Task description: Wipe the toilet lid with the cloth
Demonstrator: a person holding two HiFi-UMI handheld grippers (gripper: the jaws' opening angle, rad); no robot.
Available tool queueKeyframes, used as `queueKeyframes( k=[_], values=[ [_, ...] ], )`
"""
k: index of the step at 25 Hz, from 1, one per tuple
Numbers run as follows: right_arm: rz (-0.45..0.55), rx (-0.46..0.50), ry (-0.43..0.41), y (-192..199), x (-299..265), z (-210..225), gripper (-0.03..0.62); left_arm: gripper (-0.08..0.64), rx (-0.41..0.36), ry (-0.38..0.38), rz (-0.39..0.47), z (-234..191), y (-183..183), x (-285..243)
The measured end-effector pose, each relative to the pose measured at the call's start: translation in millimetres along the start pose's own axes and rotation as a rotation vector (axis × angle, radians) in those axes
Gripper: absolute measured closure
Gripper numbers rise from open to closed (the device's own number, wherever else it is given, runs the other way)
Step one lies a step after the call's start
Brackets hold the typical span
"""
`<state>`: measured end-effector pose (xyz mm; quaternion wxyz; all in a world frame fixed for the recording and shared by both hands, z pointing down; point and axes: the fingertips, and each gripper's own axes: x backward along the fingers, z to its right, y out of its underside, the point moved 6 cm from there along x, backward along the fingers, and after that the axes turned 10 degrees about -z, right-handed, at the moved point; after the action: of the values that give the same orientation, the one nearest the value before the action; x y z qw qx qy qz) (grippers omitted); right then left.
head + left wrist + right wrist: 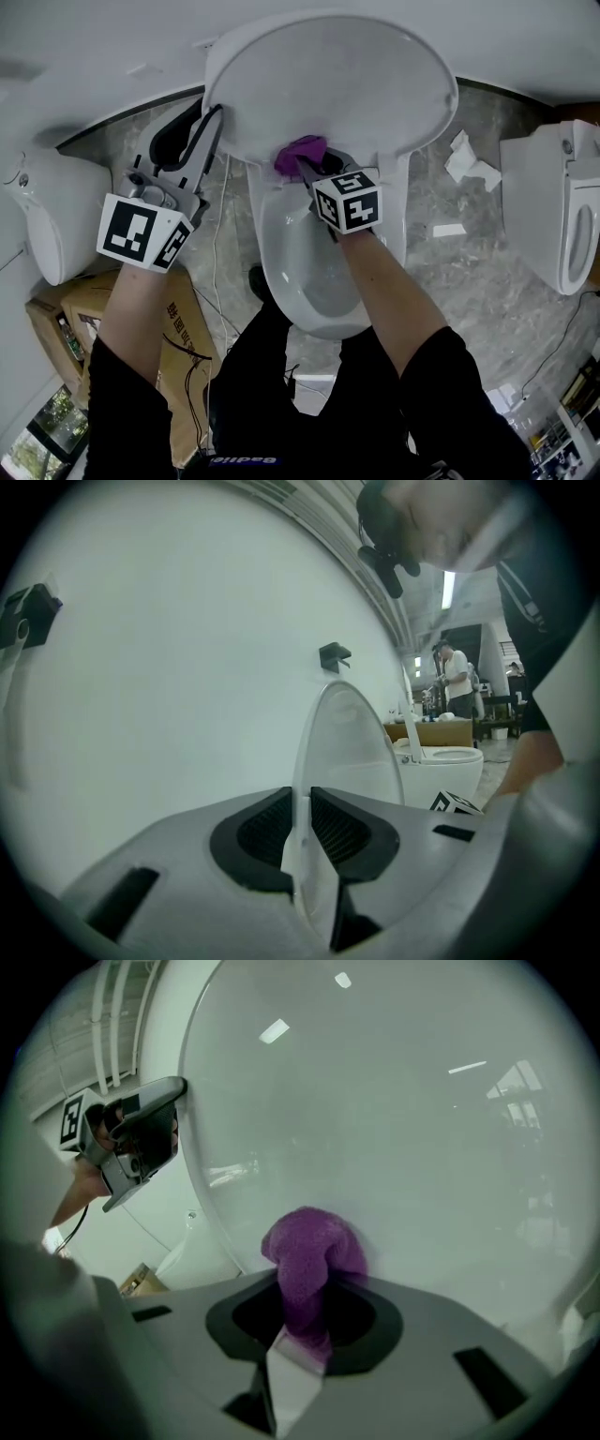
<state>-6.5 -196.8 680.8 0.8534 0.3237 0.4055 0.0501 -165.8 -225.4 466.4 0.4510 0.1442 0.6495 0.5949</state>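
We stand over a white toilet bowl (309,281) whose toilet lid (328,75) is raised upright, close to the white wall (169,649) on the far side. Our left hand-held gripper (302,832) is closed on the lid's left edge. The thin white rim is pinched between its black ribbed pads, so the jaws stand only a narrow way apart.

Our right hand-held gripper (302,1330) is clamped on a purple cloth (314,1260). The cloth's bunched end pokes out past the jaws and touches the lid's glossy inner face, low down and near its middle, just above the bowl's far rim. In the head view the cloth shows as a purple wad between the lid and the right gripper's marker cube (347,200). The left gripper's cube (141,232) sits to the near left of the lid.

Around us the grey marbled floor (469,281) carries a second toilet (562,206) at the far right edge and a rounded white fixture (52,216) at the left. A cardboard box (178,347) lies near our left side. Scraps of white paper (469,164) lie on the floor just right of the lid. In the left gripper view, another person (457,677) stands far off across the room.
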Motion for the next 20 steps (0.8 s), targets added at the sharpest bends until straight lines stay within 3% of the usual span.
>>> queueKeyframes(
  k=[5,20],
  values=[
    [-0.030,0.021,0.059,10.8,26.0,39.3,0.494,0.488,0.000,-0.013,-0.003,2.2,-0.4,1.2],
    [0.016,-0.103,0.227,31.7,105.2,122.9,0.494,0.488,0.017,-0.050,-0.044,6.1,-0.9,6.6]
  ],
)
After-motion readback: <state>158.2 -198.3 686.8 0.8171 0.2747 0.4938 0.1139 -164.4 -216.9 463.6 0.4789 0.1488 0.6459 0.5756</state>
